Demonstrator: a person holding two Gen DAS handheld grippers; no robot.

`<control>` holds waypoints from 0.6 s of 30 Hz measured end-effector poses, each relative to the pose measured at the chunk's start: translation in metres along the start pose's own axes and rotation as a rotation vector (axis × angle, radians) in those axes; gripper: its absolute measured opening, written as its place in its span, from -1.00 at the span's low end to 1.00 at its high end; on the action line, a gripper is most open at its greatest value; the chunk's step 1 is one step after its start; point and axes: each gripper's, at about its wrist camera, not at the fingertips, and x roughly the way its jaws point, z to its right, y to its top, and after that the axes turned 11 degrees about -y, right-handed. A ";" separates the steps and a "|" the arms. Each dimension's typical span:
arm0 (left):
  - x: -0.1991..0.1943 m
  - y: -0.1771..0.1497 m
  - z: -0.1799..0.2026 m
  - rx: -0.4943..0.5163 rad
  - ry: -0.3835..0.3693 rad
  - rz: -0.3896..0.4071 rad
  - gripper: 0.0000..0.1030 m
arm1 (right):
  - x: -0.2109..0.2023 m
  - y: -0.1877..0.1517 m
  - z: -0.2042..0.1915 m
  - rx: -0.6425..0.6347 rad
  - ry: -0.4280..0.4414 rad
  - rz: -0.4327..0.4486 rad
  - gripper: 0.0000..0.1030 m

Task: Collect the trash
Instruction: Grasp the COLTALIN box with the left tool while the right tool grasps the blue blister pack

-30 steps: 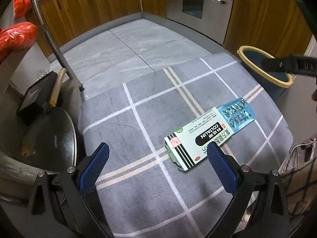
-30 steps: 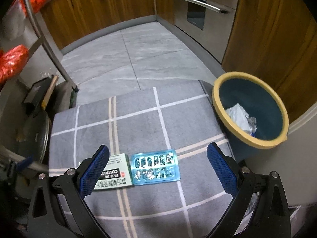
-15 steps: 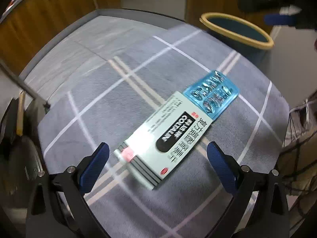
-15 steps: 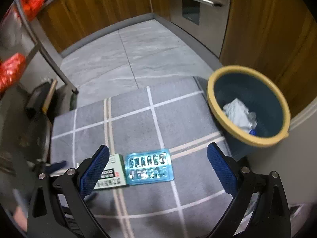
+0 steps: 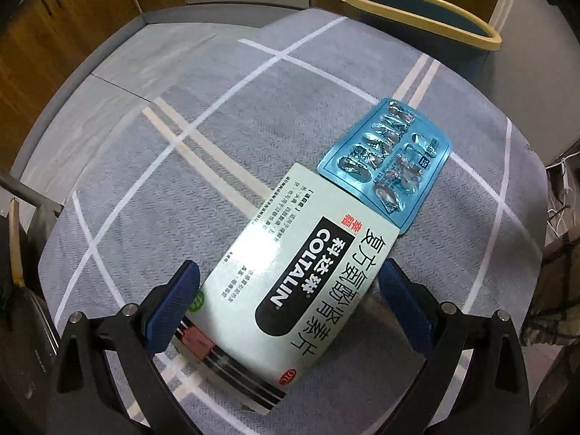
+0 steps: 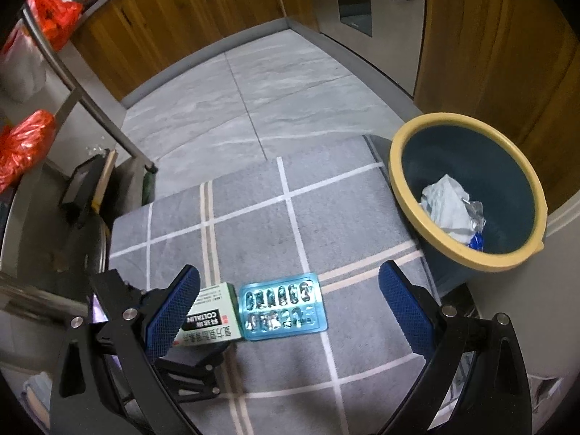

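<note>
the medicine box (image 5: 290, 272) is a flat pale-green carton with a black rounded label reading "coltalin", rows of chinese characters, a small red mark and dark stripes at its near end. touching its far end lies a blister pack (image 5: 389, 161), bright blue with two rows of crushed foil pockets.

in the left wrist view the box's long axis runs from lower left to upper right, its striped end towards the camera, and the blister pack carries on along the same line towards the bin (image 5: 427, 18). in the right wrist view the pair lies side by side across the frame, box (image 6: 214, 320) on the left, pack (image 6: 284, 306) on the right.

the left gripper (image 5: 290, 304) sits low over the mat (image 5: 203, 116) with its blue pads spread, one on each side of the box's near half; whether the pads touch the carton i cannot tell. the right gripper (image 6: 290, 306) hangs higher with its pads wide apart and nothing between them, the blister pack below the gap.

both items rest on a grey mat with white and beige grid lines, on a grey tiled kitchen floor (image 6: 232, 101). wooden cabinets (image 6: 174, 11) and a steel oven front (image 6: 362, 3) line the far side. the yellow-rimmed blue bin (image 6: 467, 195) stands at the mat's right edge with crumpled paper (image 6: 447, 206) inside. red bags (image 6: 25, 141) hang at the left.
</note>
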 end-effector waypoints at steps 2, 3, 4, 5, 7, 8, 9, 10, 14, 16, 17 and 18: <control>0.003 -0.001 -0.002 -0.006 0.001 -0.026 0.88 | 0.002 0.001 0.001 -0.001 -0.007 -0.005 0.90; 0.006 0.000 -0.003 -0.002 0.008 -0.041 0.87 | 0.003 0.001 0.001 0.002 -0.008 -0.009 0.90; 0.006 0.001 -0.005 -0.008 -0.002 -0.043 0.86 | 0.004 0.001 0.002 0.008 -0.004 -0.014 0.90; 0.006 0.001 -0.008 -0.022 -0.005 -0.047 0.84 | 0.005 0.001 0.003 0.011 0.000 -0.016 0.90; 0.004 0.003 -0.013 -0.061 -0.005 -0.046 0.72 | 0.005 0.001 0.003 0.010 0.005 -0.015 0.90; 0.003 0.004 -0.016 -0.077 -0.003 -0.046 0.67 | 0.004 0.001 0.003 0.004 0.003 -0.012 0.90; 0.001 0.004 -0.018 -0.094 -0.009 -0.044 0.64 | 0.004 0.001 0.002 -0.006 -0.001 -0.008 0.90; 0.000 0.004 -0.020 -0.098 -0.013 -0.041 0.60 | 0.003 0.001 0.001 -0.013 -0.006 -0.005 0.90; -0.011 0.003 -0.027 -0.128 0.022 -0.018 0.57 | 0.006 0.000 0.001 -0.033 -0.032 0.004 0.90; -0.020 0.001 -0.029 -0.155 0.035 0.004 0.57 | 0.011 -0.002 0.002 -0.052 -0.069 0.005 0.90; -0.024 0.001 -0.032 -0.172 0.038 0.017 0.57 | 0.014 -0.003 0.002 -0.060 -0.081 0.001 0.90; -0.030 0.001 -0.036 -0.194 0.040 0.030 0.57 | 0.020 -0.005 0.002 -0.067 -0.097 -0.011 0.90</control>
